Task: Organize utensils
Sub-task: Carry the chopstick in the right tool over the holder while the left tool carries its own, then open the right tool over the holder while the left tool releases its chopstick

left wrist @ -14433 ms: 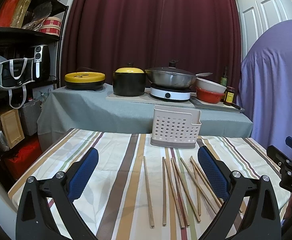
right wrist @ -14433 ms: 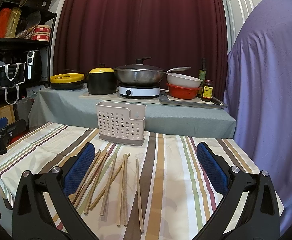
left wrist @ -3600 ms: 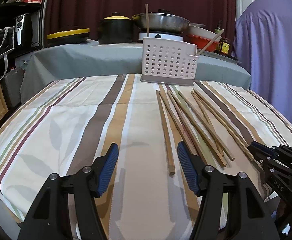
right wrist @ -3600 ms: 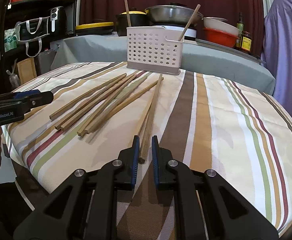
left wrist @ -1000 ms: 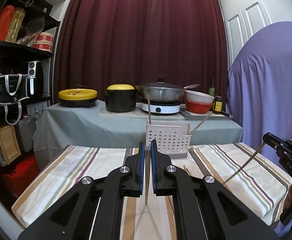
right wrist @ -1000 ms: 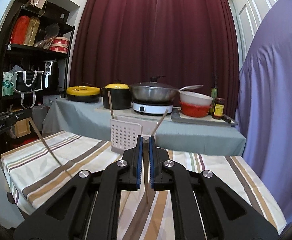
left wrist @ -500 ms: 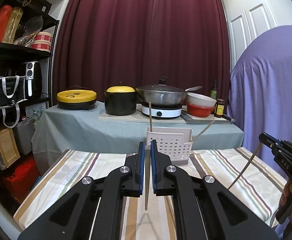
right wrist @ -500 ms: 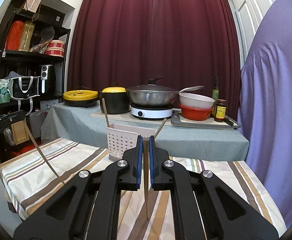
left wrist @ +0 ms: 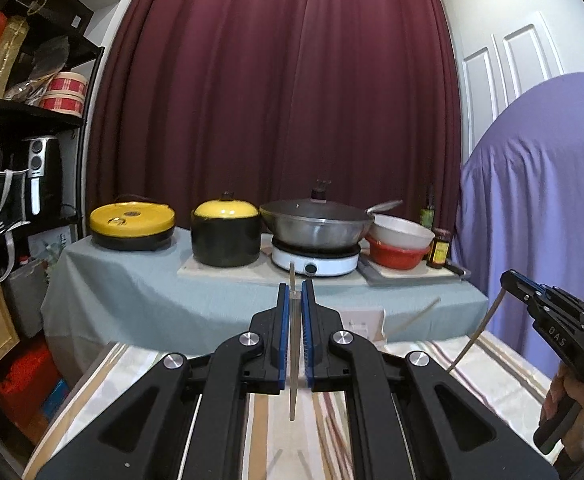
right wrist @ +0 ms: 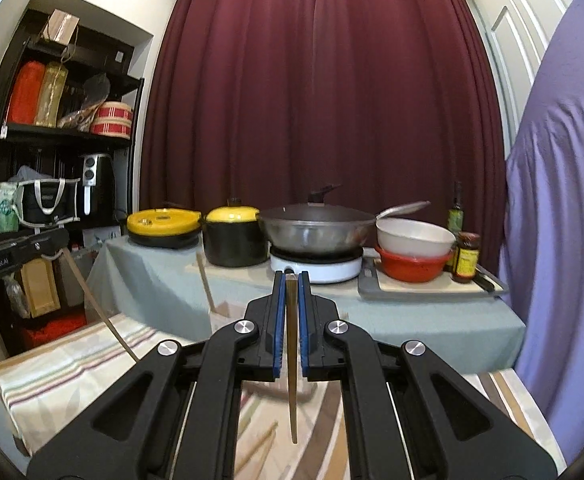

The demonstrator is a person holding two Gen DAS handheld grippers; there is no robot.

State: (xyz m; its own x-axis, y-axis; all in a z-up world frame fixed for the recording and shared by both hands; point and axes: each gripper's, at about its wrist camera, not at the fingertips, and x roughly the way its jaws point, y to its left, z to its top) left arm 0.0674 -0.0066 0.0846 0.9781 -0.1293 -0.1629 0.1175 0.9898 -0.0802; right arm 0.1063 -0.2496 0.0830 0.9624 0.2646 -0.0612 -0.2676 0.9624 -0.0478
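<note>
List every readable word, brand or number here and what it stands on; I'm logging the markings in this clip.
"DAS": on the side of the right gripper, in the left wrist view.
"GenRobot.AI": on the side of the left gripper, in the right wrist view.
Sauce jar: yellow label, print too blurred to read.
Green bottle: label too small to read.
Black tote bag: small print, unreadable.

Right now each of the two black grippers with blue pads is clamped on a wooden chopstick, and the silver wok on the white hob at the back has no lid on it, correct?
Nearly. The silver wok does have a lid, dark with a black knob, as the right wrist view shows. The rest holds: the left gripper and right gripper each clamp a wooden chopstick.
</note>
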